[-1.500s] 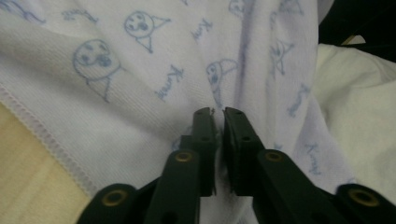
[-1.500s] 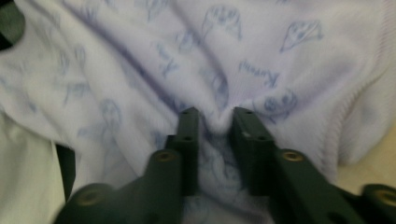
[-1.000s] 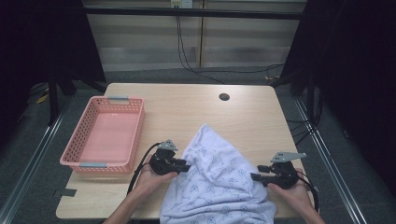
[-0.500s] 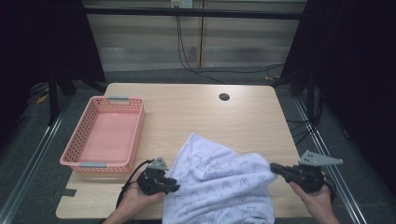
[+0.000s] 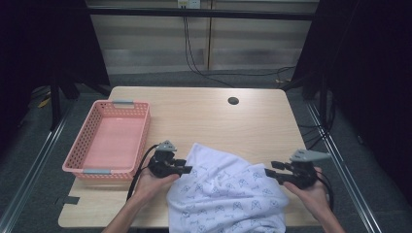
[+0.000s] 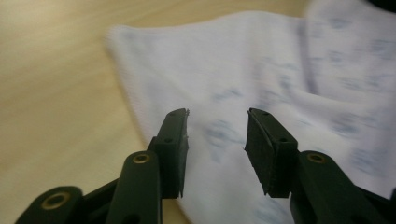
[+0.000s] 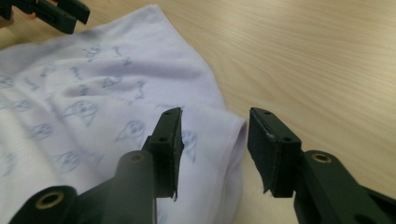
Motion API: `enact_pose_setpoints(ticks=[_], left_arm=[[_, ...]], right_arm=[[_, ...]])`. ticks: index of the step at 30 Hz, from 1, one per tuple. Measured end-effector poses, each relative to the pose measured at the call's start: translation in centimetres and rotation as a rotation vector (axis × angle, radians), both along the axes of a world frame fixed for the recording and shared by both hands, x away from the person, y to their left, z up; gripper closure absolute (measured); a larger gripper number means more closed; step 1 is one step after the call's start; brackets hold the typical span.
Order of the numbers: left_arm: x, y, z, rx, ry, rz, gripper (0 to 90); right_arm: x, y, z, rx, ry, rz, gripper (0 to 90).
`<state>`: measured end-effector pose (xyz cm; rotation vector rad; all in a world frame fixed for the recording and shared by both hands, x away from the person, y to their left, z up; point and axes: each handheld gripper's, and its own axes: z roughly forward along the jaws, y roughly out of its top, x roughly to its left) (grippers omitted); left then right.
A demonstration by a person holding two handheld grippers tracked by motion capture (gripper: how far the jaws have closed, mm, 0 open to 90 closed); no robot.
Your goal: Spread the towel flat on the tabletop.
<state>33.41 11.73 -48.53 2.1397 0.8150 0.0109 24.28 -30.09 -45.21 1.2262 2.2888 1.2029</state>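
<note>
Both jaws apart above cloth (image 5: 226, 194)

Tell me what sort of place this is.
Probably a lab recording station: a bare light wooden table with a cable hole, black curtains on both sides, and loose cables on the floor behind.

We lose the near end of the cloth (image 5: 226, 196) past the bottom edge of the high view, along with both forearms. In the left gripper view the cloth's print is blurred, so we cannot read its shapes. The left gripper (image 7: 51, 13) is cut off at the right gripper view's top corner.
</note>
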Motion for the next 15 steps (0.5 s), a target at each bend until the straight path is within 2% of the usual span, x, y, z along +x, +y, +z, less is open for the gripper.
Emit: enact_pose_setpoints(ticks=[1,3,5,6,7,8,9,11,13,15], left_arm=[[0.5,-0.2,-0.3,0.002,0.008,0.009,55.7],[1.0,-0.5,-0.8,0.027,-0.008,0.021,52.4],[1.1,-0.8,-1.3,0.051,0.002,0.019,54.3],[1.0,-0.9,-1.3,0.056,-0.01,0.021,56.2],[1.0,-1.0,-1.2,0.078,-0.018,0.033,63.0],[1.0,-1.0,-1.2,0.098,-0.025,0.028,75.4],[0.9,-1.0,-1.2,0.098,-0.025,0.023,82.9],[1.1,-0.7,-1.0,0.092,-0.018,0.032,89.3],[1.4,-0.2,-0.6,0.042,-0.024,0.059,89.6],[1.7,0.7,0.7,-0.022,-0.045,0.099,89.6]], right_arm=[[1.1,0.5,-0.4,-0.01,0.016,0.011,55.1],[3.0,1.3,-1.2,-0.032,0.047,0.006,53.0],[4.2,2.0,-2.0,-0.053,0.076,0.012,53.2],[4.6,2.2,-2.3,-0.056,0.102,0.018,56.5],[4.9,2.4,-2.7,-0.062,0.13,0.034,65.0],[5.1,2.7,-3.0,-0.067,0.139,0.049,74.6],[5.1,2.7,-3.1,-0.076,0.138,0.05,81.1],[5.1,2.8,-2.7,-0.062,0.121,0.045,83.0],[5.2,2.5,-1.5,-0.034,0.076,0.03,83.5],[5.4,2.0,0.3,0.004,0.014,0.011,83.4]])
